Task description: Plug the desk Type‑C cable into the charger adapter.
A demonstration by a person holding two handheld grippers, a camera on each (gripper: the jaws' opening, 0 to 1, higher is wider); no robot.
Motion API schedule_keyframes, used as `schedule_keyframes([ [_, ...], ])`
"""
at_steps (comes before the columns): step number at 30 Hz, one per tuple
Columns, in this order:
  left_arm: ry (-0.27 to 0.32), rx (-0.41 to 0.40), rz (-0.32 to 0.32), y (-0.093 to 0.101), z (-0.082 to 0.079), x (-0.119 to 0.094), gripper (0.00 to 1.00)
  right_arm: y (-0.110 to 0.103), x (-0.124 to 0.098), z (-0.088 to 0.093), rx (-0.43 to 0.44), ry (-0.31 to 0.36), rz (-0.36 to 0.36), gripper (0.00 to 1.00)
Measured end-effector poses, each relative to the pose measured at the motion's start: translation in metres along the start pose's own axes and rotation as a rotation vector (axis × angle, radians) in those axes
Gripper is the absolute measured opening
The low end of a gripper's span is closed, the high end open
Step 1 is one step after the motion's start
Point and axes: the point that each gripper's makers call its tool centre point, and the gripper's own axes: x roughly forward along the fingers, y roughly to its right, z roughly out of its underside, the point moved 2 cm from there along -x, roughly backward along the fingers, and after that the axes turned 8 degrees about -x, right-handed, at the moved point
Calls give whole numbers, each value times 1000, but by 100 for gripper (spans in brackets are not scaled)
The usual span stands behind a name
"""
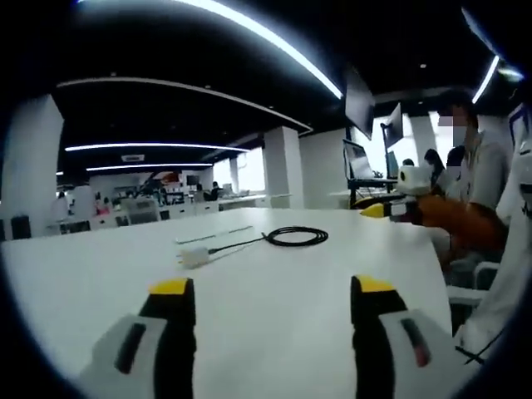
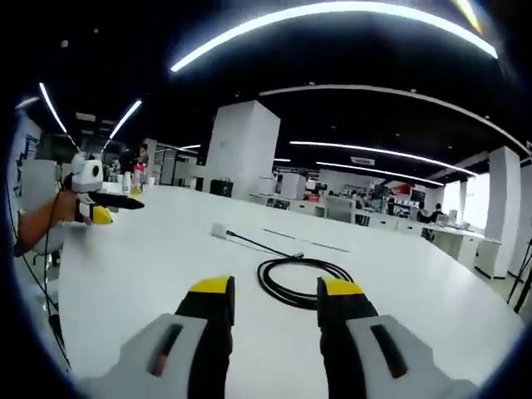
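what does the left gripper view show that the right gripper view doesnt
Left gripper view: people seated by monitors at the table's far right, and the right gripper coming in from the right, held in a hand in an orange sleeve. The left gripper rises open from the bottom.

Right gripper view: a broad white pillar, bottles at the table's far end, and the left gripper coming in from the left. The right gripper's jaws are open and empty.

Both: the white table, the coiled black cable and the white charger adapter, lying apart, unplugged.
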Motion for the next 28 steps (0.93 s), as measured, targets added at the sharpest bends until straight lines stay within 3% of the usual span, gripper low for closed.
schedule_keyframes([
  [5, 10, 10, -40, 6, 4, -16, 80, -9, -12, -2, 33, 39, 23, 49],
  [14, 84, 51, -92, 12, -2, -38, 86, -15, -33, -4, 54, 88, 96, 56],
  [18, 98, 20, -116, 13, -6, -47, 91, -18, -40, -1, 70, 92, 117, 62],
  [28, 88, 6, -147, 14, -5, -56, 98, -23, -51, 2, 91, 94, 151, 72],
])
